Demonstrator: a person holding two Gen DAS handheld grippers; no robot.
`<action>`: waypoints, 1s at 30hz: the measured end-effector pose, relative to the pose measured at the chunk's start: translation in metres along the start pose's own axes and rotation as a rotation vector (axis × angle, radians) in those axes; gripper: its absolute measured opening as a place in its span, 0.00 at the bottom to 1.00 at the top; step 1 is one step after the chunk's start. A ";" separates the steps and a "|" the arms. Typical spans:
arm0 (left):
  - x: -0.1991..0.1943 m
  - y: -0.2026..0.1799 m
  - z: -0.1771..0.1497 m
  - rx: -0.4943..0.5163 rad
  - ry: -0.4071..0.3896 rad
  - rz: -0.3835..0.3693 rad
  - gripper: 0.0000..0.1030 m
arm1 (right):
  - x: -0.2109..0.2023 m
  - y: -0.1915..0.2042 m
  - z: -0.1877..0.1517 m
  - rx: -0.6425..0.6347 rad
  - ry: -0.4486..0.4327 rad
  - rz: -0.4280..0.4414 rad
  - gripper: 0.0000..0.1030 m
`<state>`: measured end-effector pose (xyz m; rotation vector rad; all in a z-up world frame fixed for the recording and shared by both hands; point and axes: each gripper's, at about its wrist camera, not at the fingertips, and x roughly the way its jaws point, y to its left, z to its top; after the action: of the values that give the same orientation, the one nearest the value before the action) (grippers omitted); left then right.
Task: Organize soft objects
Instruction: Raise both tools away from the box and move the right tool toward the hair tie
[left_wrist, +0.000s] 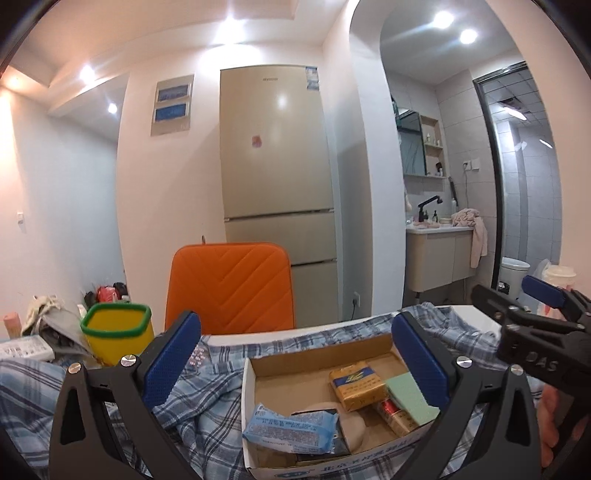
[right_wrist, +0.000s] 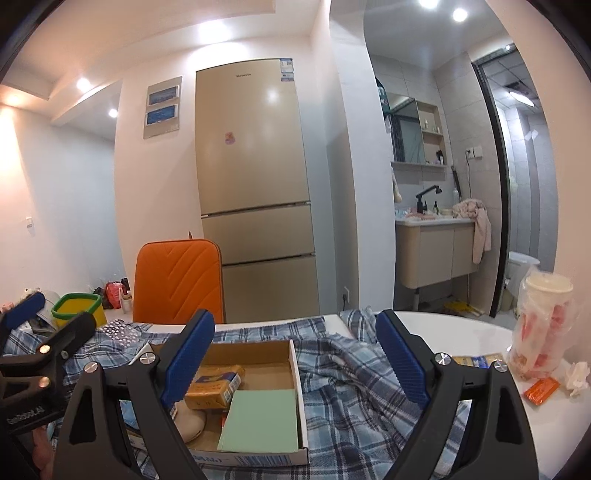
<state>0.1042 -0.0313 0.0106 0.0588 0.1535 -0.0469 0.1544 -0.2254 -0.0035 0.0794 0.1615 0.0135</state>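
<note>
A shallow cardboard box (left_wrist: 255, 373) lies on a blue plaid cloth (left_wrist: 207, 398) spread over the table. Inside it are a blue tissue pack (left_wrist: 288, 428), a yellow pack (left_wrist: 356, 384), a green sponge (left_wrist: 410, 398) and a beige round pad (left_wrist: 352, 428). My left gripper (left_wrist: 295, 362) hovers over the box with its jaws wide open and nothing between them. My right gripper (right_wrist: 295, 358) is also open and empty, above the box's right edge (right_wrist: 295, 369) and the plaid cloth (right_wrist: 351, 387). The green sponge (right_wrist: 262, 421) and yellow pack (right_wrist: 214, 384) show there too.
A yellow bin with a green rim (left_wrist: 116, 332) stands at the left, behind it an orange chair back (left_wrist: 229, 284). On the bare white table (right_wrist: 461, 332) at the right stand a cup in a plastic bag (right_wrist: 543, 325) and an orange packet (right_wrist: 541, 389).
</note>
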 end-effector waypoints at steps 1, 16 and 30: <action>-0.005 -0.001 0.003 0.002 -0.013 -0.004 1.00 | -0.005 -0.001 0.003 0.003 -0.022 -0.004 0.88; -0.090 0.001 0.025 0.007 -0.185 0.004 1.00 | -0.107 -0.010 0.053 0.057 -0.254 0.019 1.00; -0.109 0.012 -0.014 -0.028 -0.172 0.021 1.00 | -0.142 -0.003 0.024 -0.008 -0.199 0.062 1.00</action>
<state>-0.0045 -0.0142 0.0139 0.0284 -0.0187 -0.0290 0.0182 -0.2327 0.0431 0.0776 -0.0402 0.0680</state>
